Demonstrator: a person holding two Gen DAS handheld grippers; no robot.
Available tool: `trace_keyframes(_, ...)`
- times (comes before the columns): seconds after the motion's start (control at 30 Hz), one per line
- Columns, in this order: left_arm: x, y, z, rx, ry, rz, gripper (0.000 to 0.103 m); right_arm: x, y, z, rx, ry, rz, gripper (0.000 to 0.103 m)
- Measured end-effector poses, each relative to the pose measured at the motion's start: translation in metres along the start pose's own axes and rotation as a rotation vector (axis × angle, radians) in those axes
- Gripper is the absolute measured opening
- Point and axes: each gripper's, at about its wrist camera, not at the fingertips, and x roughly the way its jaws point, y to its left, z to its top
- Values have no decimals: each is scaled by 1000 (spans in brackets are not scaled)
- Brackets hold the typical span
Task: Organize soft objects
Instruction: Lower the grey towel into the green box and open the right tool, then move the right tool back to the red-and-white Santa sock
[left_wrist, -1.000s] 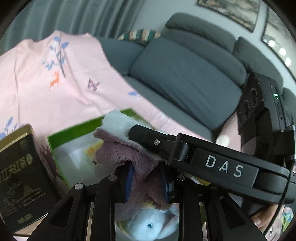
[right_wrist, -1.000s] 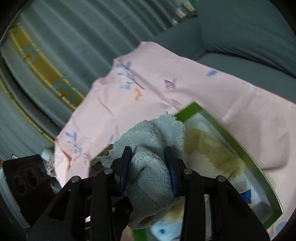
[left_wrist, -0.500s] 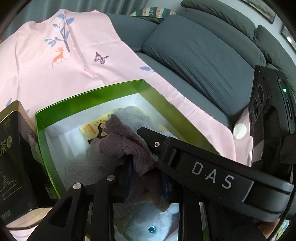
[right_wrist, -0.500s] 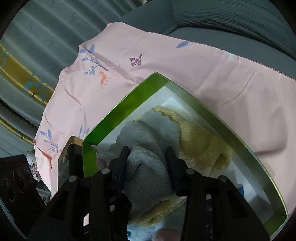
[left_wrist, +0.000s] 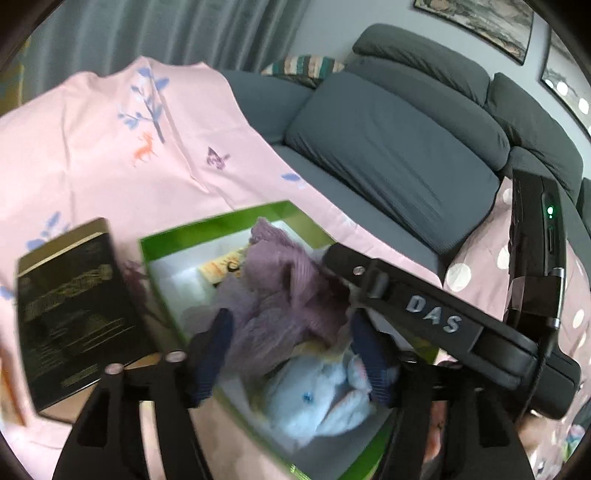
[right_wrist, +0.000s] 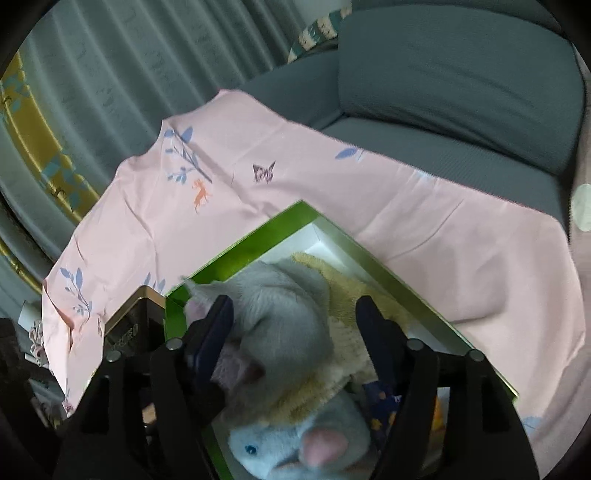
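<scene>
A green box (left_wrist: 221, 221) with a white inside lies on the pink sheet. In it sits a fuzzy mauve cloth (left_wrist: 288, 288), heaped on a yellow cloth above a white plush toy (left_wrist: 314, 402). My left gripper (left_wrist: 293, 350) hovers over the heap; its jaws are opening, astride the cloth without pressing it. The right gripper's black body (left_wrist: 432, 317) reaches in from the right. In the right wrist view the heap looks grey (right_wrist: 280, 314) on the yellow cloth (right_wrist: 354, 306), with the plush toy (right_wrist: 295, 443) below. My right gripper (right_wrist: 295, 332) is opening too, its pads off the cloth.
A black and gold tin (left_wrist: 74, 310) stands against the box's left wall. The pink printed sheet (left_wrist: 92, 155) covers the seat of a dark grey sofa (left_wrist: 388, 147). Grey curtains (right_wrist: 110, 74) hang behind. A dotted pink fabric (left_wrist: 472, 273) lies at the right.
Both grippers carried the fuzzy cloth down into the green box, then let it go. Their jaws have spread wide and drawn back a little, and the cloth rests in the box.
</scene>
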Motion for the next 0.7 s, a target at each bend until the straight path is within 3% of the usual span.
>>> trace_keyframes(0.3, -66, 34, -24, -79, -88, 22, 78, -47, 13, -15, -69, -121, 3, 91)
trace_keyframes(0.47, -104, 64, -47, -142, -132, 90, 79, -57, 32, -23, -116, -139, 6, 93)
trace_keyframes(0.53, -117, 75, -56, -162, -150, 110, 89, -61, 41, -27, -136, -144, 3, 93)
trace_keyframes(0.7, -158, 105, -87, -223, -204, 191, 89, -72, 60, -36, -159, -158, -12, 100)
